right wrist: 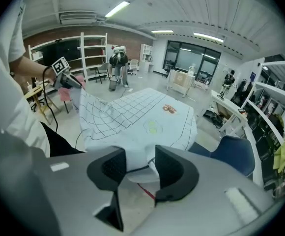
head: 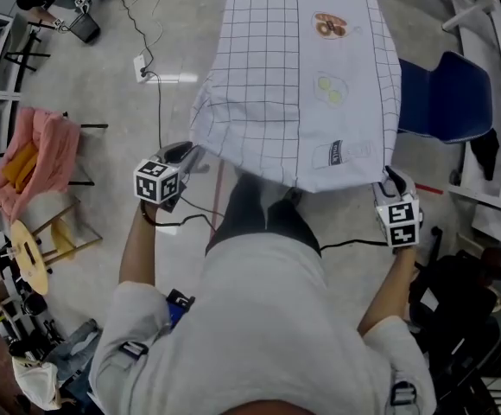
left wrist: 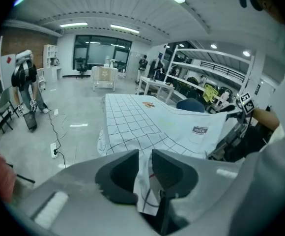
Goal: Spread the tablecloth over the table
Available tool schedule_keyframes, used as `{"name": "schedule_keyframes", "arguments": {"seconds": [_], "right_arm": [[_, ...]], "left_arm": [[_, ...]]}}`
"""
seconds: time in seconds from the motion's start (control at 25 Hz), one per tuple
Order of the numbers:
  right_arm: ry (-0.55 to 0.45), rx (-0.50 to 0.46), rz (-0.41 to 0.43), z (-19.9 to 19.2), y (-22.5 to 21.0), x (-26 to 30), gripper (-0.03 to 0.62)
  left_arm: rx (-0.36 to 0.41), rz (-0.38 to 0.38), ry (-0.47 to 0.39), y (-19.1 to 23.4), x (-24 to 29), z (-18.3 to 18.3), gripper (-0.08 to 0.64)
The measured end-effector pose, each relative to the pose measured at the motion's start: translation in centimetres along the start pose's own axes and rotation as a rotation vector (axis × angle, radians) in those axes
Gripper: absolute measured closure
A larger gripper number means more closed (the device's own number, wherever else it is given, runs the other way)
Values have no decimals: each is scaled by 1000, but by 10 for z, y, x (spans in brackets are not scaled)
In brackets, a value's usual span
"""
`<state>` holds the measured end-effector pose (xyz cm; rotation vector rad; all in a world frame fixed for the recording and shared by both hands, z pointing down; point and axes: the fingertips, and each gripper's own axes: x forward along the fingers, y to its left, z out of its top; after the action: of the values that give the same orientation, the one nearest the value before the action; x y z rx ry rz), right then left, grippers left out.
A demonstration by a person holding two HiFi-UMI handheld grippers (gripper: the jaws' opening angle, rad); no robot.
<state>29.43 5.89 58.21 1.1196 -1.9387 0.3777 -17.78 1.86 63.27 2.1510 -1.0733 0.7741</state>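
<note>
We are gripping the near hem of the tablecloth [head: 268,76] at both of its near corners. In the left gripper view, the left gripper [left wrist: 143,162] is pinching a fold of the white cloth. Its dark pads [left wrist: 119,175] are standing almost together, and the fabric is running down through the narrow gap and hanging below them. In the right gripper view, the right gripper [right wrist: 140,163] is biting the other corner. Its jaws are standing a little wider, with the hem bunched between them.

From the head view, the near edge is dipping between the two grippers. Just beyond it, on the plain right strip of the cloth, a small dark label [left wrist: 199,130] is reading "milk". Farther along that strip a pale green print [head: 328,89] is showing, then a brown-and-orange print [head: 328,26]. We are reading no other writing. The left part is carrying a black grid.

Past the hem, the cloth is lying flat with its sides hanging down; whatever is carrying it is covered from sight. A blue chair [head: 445,93] is standing just beside its right side. On the floor to the left, a white power strip [head: 141,66] is lying with its cable, and a pink cloth [head: 43,158] is hanging over a rack. Far off, a person [left wrist: 24,82] is standing.
</note>
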Motion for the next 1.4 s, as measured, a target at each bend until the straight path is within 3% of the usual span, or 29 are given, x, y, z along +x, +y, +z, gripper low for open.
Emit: {"name": "schedule_keyframes", "arguments": {"seconds": [0.08,0.24,0.32,0.4,0.52,0.72,0.84,0.96,1.12,1.4], "right_arm": [[4,-33,24,2,4,1,397],[-109,-27,23,28,1,-18,399],[-207,11,-12,48,-7,-26,461],[-318,39,-66,71,-14,-29,584],[-467,85,-116,106,-16,-27,584],[-625,242,-215,149,-19,-19,585],[-704,280,-265,177,-17,-18,586],[-750,292,-289,200,-9,-22,586],[-785,234,-280,227,15,-38,586],[-810,169,-315,243,21,-57,586]], "left_arm": [[38,-26,31,0,-6,-3,445],[34,8,6,18,-28,7,434],[2,51,-70,23,-31,22,434],[-21,90,-167,18,-24,44,442],[-35,146,-287,-10,-3,78,540],[49,145,-455,-88,28,156,540],[46,138,-541,-123,36,190,540],[60,130,-597,-155,34,205,540],[75,127,-652,-182,24,212,540],[92,82,-728,-207,18,235,540]]}}
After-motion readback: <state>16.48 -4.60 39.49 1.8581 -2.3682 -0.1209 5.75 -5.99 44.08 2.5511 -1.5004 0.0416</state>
